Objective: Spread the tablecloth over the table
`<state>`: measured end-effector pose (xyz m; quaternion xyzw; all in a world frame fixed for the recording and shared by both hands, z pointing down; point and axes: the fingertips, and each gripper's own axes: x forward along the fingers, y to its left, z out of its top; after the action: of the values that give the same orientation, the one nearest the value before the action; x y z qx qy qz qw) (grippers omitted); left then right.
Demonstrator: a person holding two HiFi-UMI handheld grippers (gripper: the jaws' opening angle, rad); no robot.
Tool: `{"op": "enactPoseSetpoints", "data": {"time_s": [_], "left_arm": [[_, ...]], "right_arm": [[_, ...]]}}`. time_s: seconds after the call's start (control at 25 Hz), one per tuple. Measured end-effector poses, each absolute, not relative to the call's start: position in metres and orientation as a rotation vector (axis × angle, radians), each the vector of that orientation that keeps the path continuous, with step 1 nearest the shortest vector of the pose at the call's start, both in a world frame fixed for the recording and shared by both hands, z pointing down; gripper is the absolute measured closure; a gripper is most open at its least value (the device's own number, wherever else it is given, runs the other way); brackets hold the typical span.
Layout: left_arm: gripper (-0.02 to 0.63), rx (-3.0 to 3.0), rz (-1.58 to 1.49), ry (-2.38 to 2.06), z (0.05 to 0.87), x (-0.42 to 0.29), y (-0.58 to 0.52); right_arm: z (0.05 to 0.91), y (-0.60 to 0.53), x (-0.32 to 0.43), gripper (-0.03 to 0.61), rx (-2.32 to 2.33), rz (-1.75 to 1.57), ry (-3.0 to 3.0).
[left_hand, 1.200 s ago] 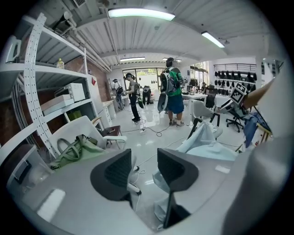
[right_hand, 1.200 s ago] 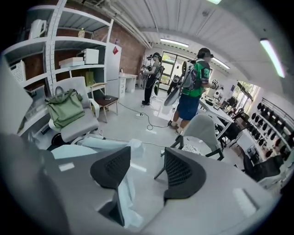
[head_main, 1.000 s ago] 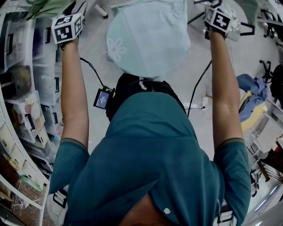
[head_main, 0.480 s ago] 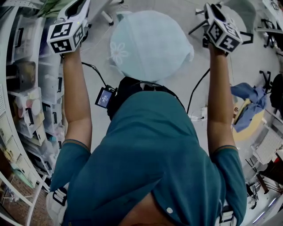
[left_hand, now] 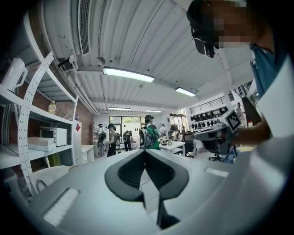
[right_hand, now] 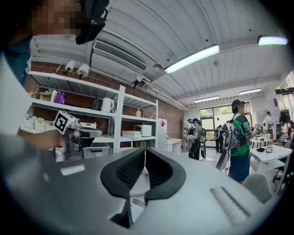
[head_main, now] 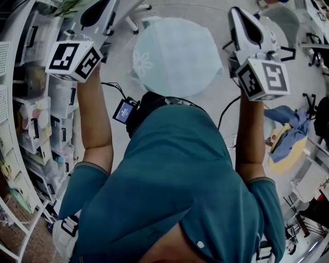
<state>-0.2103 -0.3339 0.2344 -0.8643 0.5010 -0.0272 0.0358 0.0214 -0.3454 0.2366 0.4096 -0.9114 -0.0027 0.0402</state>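
The pale mint tablecloth (head_main: pixel 177 56), with a white flower print, lies draped over a round table far below, in the head view. I hold both grippers raised high above it, one on each side, both pointing level across the room. My left gripper (head_main: pixel 95 13) (left_hand: pixel 145 153) is closing, its dark tips meeting with nothing between them. My right gripper (head_main: pixel 241 23) (right_hand: pixel 144 153) is closing too; its tips touch and hold nothing. Neither gripper touches the cloth.
Storage shelves with plastic bins (head_main: pixel 31 102) line the left side. A blue cloth heap (head_main: pixel 290 123) lies on the floor at the right. A small screen (head_main: pixel 123 110) hangs at the person's waist. Several people (left_hand: pixel 149 133) stand far off; wall shelves (right_hand: pixel 92 114) are nearby.
Both grippers have risen away from the cloth toward the camera and tilted up to level. The cloth has settled round and flat over the table.
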Motion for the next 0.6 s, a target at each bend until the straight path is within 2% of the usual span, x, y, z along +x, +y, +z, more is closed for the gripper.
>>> {"op": "enactPoseSetpoints", "data": {"time_s": [0.32,0.6], "left_arm": [[0.615,-2.662,-0.053,1.448,0.211,-0.187,-0.291],[0.614,-2.683,-0.084,1.405,0.213,-0.169,-0.275]], "right_arm": [[0.209,-0.284,0.003,0.571,1.140,-0.060,-2.856],[0.198,-0.277,0.031,0.570,1.208,-0.062,-2.854]]}}
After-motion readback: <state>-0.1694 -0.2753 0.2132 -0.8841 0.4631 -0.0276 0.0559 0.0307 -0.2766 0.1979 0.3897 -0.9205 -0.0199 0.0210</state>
